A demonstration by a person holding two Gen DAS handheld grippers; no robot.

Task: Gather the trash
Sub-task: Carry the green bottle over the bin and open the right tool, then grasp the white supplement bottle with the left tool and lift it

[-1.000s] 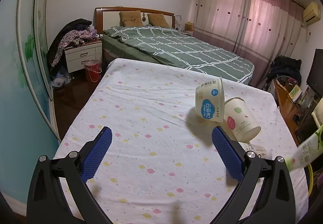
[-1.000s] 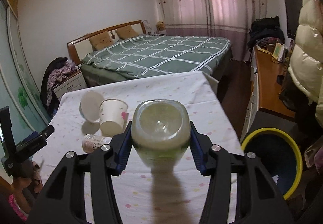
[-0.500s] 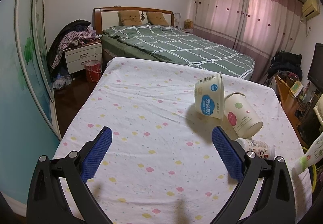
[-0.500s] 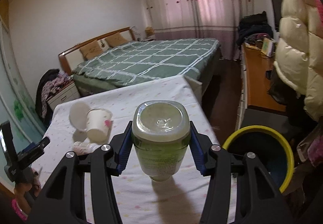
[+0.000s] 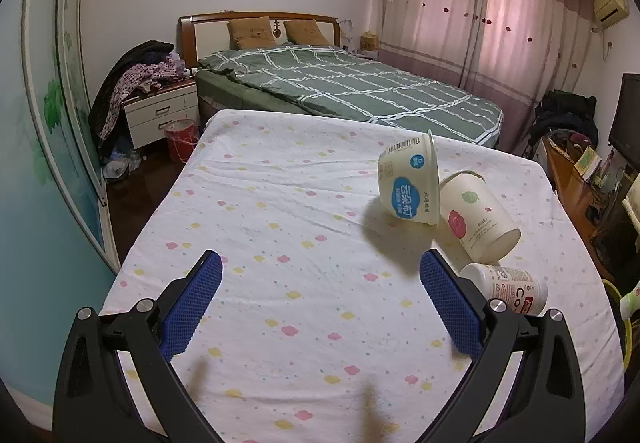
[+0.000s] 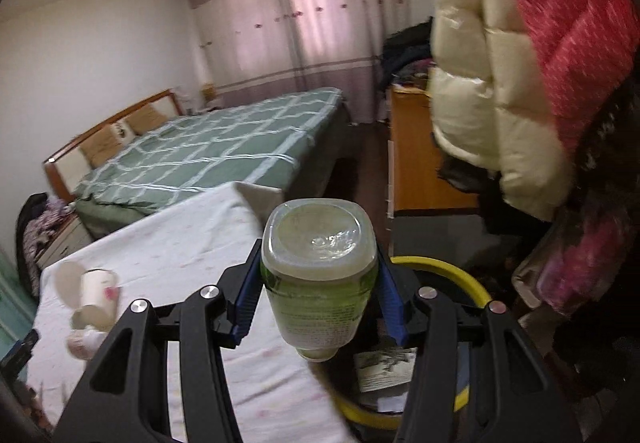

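Observation:
My right gripper (image 6: 318,293) is shut on a green plastic bottle (image 6: 318,283), held bottom-forward over the table's right edge and above the yellow-rimmed trash bin (image 6: 476,285) on the floor. My left gripper (image 5: 320,299) is open and empty above the cloth-covered table (image 5: 280,227). On the table to its right lie a white tub with a blue label (image 5: 410,179), a paper cup on its side (image 5: 478,221) and a small white bottle (image 5: 508,289) beside the right fingertip.
A green bed (image 5: 352,91) stands beyond the table. A nightstand (image 5: 160,115) and a red bucket (image 5: 182,137) are at the far left. A wooden desk (image 6: 416,159) and hanging puffy jackets (image 6: 520,55) are at the right, near the bin.
My right gripper has carried the green bottle to the right, from over the table to above the bin. The left gripper has pulled back slightly and stays open.

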